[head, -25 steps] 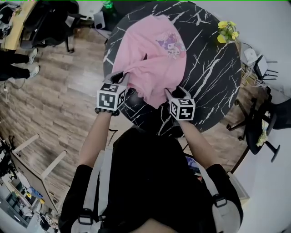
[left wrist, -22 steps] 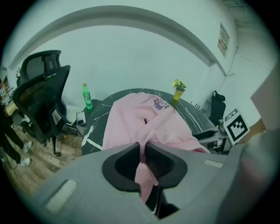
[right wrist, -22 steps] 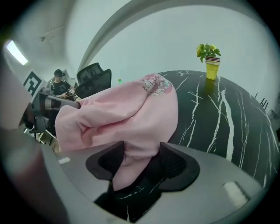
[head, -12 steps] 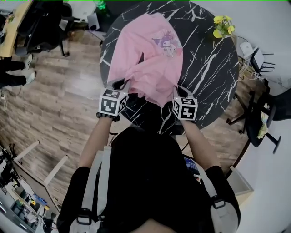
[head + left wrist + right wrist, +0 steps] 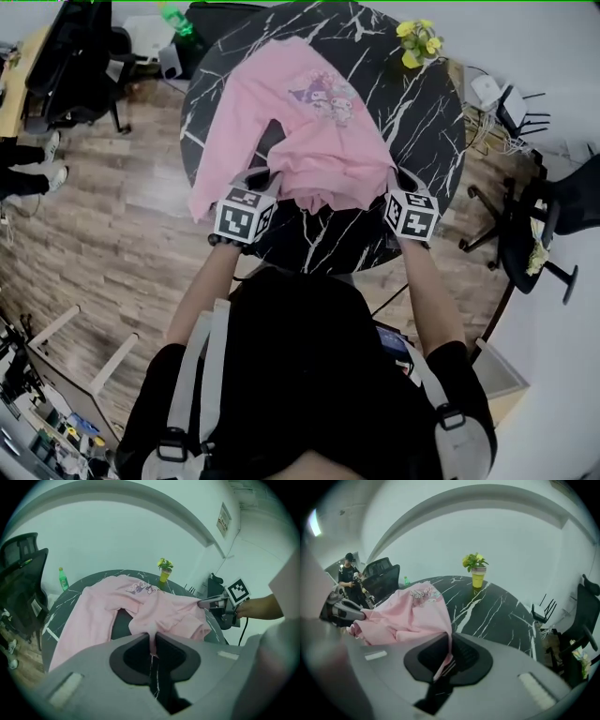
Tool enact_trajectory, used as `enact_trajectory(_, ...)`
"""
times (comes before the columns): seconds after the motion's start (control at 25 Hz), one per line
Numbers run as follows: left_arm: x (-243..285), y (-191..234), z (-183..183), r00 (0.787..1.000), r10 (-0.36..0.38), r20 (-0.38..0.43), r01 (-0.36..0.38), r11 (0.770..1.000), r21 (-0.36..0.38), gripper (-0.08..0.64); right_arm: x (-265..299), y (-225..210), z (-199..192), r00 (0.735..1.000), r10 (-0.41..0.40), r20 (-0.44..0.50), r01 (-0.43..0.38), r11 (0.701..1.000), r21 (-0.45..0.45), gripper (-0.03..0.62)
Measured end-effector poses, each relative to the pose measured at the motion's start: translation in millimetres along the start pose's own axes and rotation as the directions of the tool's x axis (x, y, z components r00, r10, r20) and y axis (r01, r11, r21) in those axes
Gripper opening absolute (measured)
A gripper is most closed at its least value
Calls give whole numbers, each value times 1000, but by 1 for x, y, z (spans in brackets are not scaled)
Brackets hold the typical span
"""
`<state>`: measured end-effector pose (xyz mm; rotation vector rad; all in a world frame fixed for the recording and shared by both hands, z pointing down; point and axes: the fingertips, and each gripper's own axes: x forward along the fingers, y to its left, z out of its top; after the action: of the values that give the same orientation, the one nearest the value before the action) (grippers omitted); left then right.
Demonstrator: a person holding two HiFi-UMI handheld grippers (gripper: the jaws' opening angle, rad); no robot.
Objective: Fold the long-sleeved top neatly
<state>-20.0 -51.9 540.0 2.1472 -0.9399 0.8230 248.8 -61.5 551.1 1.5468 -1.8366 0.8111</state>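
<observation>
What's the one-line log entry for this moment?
left hand-held gripper: shut on pink top | right hand-held gripper: shut on pink top

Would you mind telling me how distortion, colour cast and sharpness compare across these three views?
Head view: bent edges, even light, pink top sharp. Left gripper view: circular fisheye frame, dark corners, greenish cast. Right gripper view: same frame and cast, table veins crisp.

The top (image 5: 319, 150) hides much of the table (image 5: 422, 122)
</observation>
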Motion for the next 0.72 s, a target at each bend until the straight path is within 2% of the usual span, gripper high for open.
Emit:
enact_trajectory(0.2, 11, -31, -3, 1000, -19, -7, 19, 1000, -2, 44, -16, -38, 11, 999, -47, 19, 48, 993, -109, 21)
enact_trajectory(0.28, 12, -37, -4, 1000, -9, -1, 9, 1000, -14, 44, -19, -43, 12, 999, -39, 15, 40, 990, -134, 23)
enact_trajectory(0.4, 6, -34, -11, 999, 35, 0, -35, 998, -45, 44, -20, -31, 10, 1000, 15, 2, -14, 986, -167, 25)
enact_trajectory(0.52, -10, -17, -31, 995, 101, -10, -101, 989, -106, 44, -15, -4, 6, 996, 92, -22, -94, 974, -206, 26)
enact_trajectory(0.72, -39, 7, -71, 979, 197, -47, -202, 963, -177, 44, -9, 54, -1, 972, 225, -72, -236, 933, -272, 26)
